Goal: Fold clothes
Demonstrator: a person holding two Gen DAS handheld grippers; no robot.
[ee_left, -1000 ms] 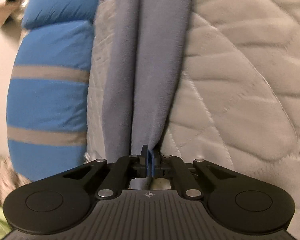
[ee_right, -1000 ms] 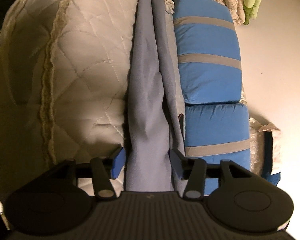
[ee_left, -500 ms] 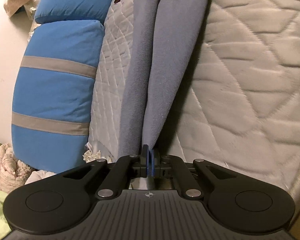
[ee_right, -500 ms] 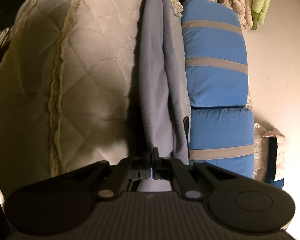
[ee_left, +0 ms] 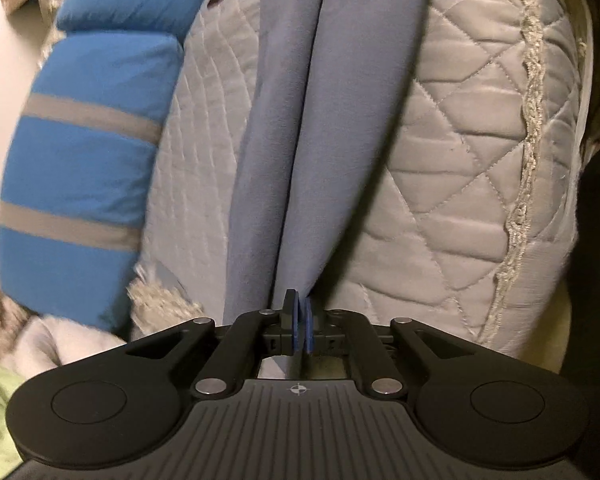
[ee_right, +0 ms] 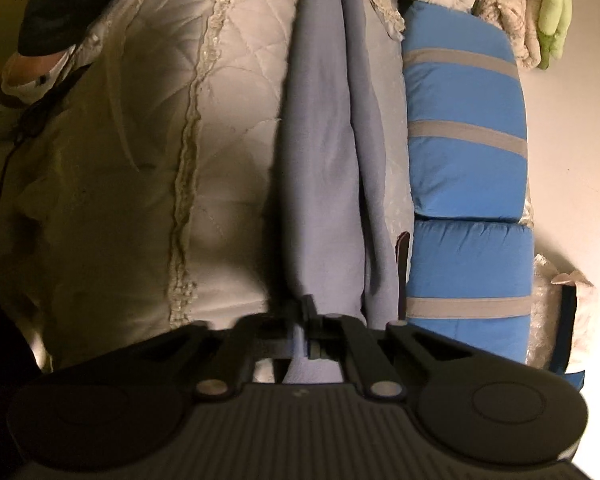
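Nearest to us, our left gripper (ee_left: 299, 322) had its jaws pinched tight on one end of the grey-blue garment (ee_left: 332, 128), and our right gripper (ee_right: 308, 322) was clamped on the other end. The garment hung stretched between the two, gathered into long soft folds above the quilted bedspread (ee_left: 460, 168). We judged it light, limp and fleecy, not slippery. It would sag wherever unsupported, so corners or hems seemed the best places to hold. Beyond the garment, on its far side from the bedspread's braided trim, lay the blue pillow with grey stripes (ee_right: 468, 152). Past the pillow sat a heap of pale and green cloth (ee_right: 540, 8). We saw no basket or other container.
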